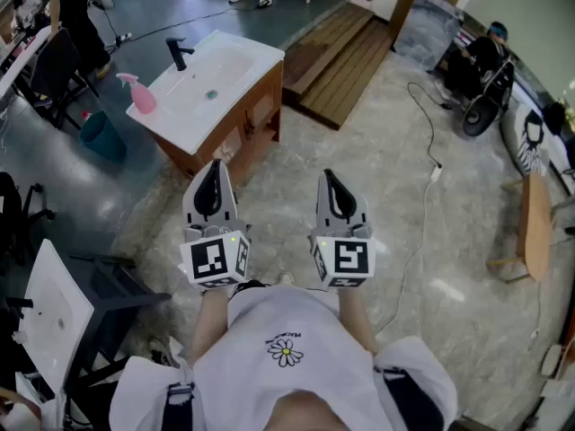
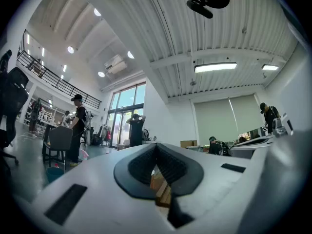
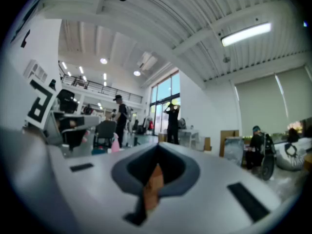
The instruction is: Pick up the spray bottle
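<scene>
Left gripper (image 1: 214, 167) is closed: in the left gripper view its two dark pads (image 2: 146, 162) meet at their tips and hold only each other. My right gripper (image 1: 329, 178) is closed the same way, and the right gripper view shows its jaws together at the tip with only a thin slit lower down. I hold both side by side, roughly level, over the pale stone floor (image 1: 386, 169) on the near side of the sink cabinet (image 1: 241, 126), apart from it.

The spray bottle (image 1: 140, 94) is pink and stands upright on the white top of the sink cabinet, at its left end, just beside the basin (image 1: 216, 68). It is well apart from both grippers, beyond the left one and off to its left. A black tap (image 1: 178, 54) stands at the far edge of the basin, behind the bottle and to its right. The drain (image 1: 211, 95) sits in the basin floor.

A teal bucket (image 1: 101, 137) stands on the grey floor left of the sink cabinet, below the end where the bottle stands. A low wooden platform (image 1: 337, 61) lies just to the right of the cabinet. Farther right, a thin white cable (image 1: 422, 214) trails across the floor, and a wooden stool (image 1: 532, 227) stands well beyond it. A black chair (image 1: 54, 74) stands left of the cabinet, past the bucket.
</scene>
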`<state>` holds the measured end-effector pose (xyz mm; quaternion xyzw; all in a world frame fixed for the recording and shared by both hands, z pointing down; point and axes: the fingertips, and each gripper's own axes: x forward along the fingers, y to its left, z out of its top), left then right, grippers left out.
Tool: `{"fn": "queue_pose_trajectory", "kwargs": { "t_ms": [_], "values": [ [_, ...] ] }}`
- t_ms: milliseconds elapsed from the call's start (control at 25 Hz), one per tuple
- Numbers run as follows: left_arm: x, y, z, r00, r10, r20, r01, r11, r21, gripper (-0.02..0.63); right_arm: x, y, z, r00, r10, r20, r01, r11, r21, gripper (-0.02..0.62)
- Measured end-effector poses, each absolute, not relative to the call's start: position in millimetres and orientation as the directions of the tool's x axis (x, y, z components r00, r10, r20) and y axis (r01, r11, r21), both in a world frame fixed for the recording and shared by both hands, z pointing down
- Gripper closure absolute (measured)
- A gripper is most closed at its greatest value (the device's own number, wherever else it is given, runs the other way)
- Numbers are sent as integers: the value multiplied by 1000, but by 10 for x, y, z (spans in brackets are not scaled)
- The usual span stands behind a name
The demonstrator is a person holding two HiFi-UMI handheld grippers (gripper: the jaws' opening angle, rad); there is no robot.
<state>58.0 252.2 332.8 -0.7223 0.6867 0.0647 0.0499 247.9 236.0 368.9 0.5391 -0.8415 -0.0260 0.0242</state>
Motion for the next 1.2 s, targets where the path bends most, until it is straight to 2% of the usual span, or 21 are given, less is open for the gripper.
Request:
{"fn": "queue_pose_trajectory", "kwargs": {
  "t_ms": [640, 1200],
  "values": [
    [797, 2322, 3369, 88, -985, -150, -996, -89, -2, 586, 2624, 2251, 3633, -449, -892, -52, -893, 449, 6, 566],
    [867, 2016, 3446, 94, -986, -141, -994, -101, 41, 586, 2742, 2133, 3912, -466, -885, 11, -885, 466, -9, 565]
  ]
}}
